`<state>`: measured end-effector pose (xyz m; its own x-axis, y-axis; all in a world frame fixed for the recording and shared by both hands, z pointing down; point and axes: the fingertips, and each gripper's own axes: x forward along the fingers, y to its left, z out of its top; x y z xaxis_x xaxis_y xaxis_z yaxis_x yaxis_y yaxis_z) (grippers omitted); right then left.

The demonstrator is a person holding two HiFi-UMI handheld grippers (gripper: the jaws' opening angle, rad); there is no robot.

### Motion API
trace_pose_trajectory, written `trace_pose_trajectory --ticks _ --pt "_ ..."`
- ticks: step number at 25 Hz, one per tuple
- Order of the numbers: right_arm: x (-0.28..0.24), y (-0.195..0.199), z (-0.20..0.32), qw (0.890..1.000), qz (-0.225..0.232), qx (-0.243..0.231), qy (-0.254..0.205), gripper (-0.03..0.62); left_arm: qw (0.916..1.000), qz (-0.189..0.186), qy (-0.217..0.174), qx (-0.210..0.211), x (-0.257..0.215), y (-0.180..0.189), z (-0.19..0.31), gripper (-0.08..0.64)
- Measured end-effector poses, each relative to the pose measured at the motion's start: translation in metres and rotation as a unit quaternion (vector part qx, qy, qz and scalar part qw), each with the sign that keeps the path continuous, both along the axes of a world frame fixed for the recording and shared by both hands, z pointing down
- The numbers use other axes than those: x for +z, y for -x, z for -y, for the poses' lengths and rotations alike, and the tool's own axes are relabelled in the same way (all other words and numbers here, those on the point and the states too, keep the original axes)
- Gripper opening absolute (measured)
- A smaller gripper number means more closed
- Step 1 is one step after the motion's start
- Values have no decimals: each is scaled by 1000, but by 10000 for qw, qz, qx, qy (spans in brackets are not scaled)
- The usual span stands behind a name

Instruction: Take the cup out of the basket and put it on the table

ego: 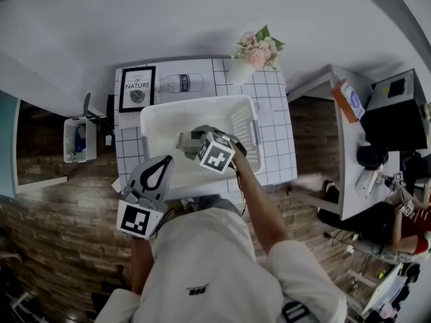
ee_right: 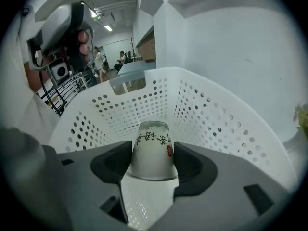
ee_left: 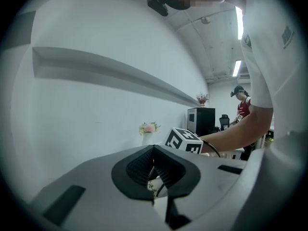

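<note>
Right gripper (ee_right: 152, 151) clamped on the cup (ee_right: 152, 138), down inside the basket (ee_right: 226, 129).

The right arm reaches forward and down. The cup is upside down between the jaws, with both pads against its sides. Perforated walls rise ahead of this gripper and on either side, and there is open room only above. The left gripper (ee_left: 154, 150), jaws together on nothing, hangs outside the basket's near-left corner. The basket sits on a gridded table (ego: 276, 120). Beyond it, by the wall, are a vase (ego: 241, 69) and a framed print (ego: 137, 88).
</note>
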<state>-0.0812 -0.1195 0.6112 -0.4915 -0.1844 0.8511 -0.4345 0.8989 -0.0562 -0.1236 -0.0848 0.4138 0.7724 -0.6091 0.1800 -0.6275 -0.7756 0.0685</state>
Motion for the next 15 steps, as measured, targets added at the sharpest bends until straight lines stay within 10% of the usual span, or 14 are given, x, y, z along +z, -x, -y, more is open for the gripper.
trace_pose_trajectory --ticks 15 --pt "-56 -38 -8 9955 202 654 -662 278 9974 -22 -206 686 -7 -40 -7 6"
